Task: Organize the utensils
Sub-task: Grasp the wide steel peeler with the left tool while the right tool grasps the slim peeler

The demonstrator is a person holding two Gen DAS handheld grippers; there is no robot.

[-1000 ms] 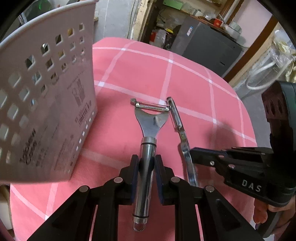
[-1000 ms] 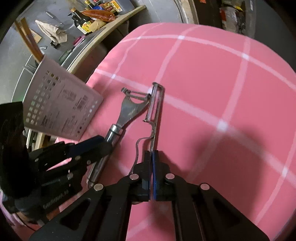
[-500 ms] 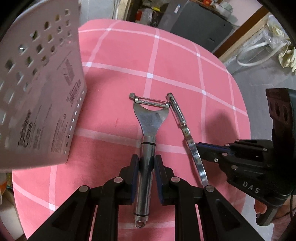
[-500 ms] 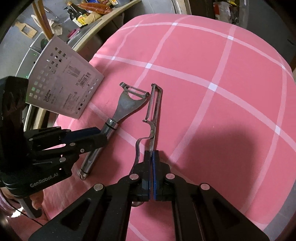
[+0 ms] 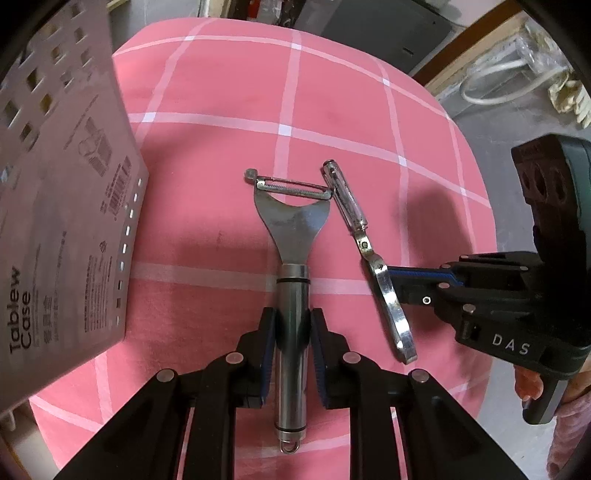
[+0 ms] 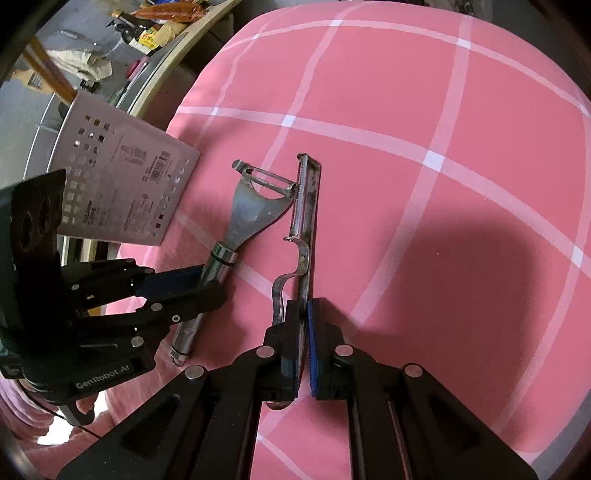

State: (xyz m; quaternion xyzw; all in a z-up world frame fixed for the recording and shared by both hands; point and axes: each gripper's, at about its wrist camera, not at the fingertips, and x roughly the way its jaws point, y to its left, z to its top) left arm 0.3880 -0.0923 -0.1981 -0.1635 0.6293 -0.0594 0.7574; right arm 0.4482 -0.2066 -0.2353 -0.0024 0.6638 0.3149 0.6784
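Observation:
A steel Y-peeler with a round handle lies along the pink checked cloth. My left gripper is shut on that handle; the right wrist view shows the same grip on the Y-peeler. Beside it on the right lies a straight peeler with a flat loop handle. My right gripper is shut on the thin handle of the straight peeler, and it reaches in from the right. The two blade ends touch. I cannot tell whether either peeler is off the cloth.
A pale perforated utensil case stands at the left of the table. The cloth's rounded edge drops to grey floor on the right. Behind are a dark cabinet, a white hose and a counter with bottles.
Both views have tipped further down over the table; the case has slid left in the left view. Both peelers stay in the jaws. A hairline gap now shows between the right pads.

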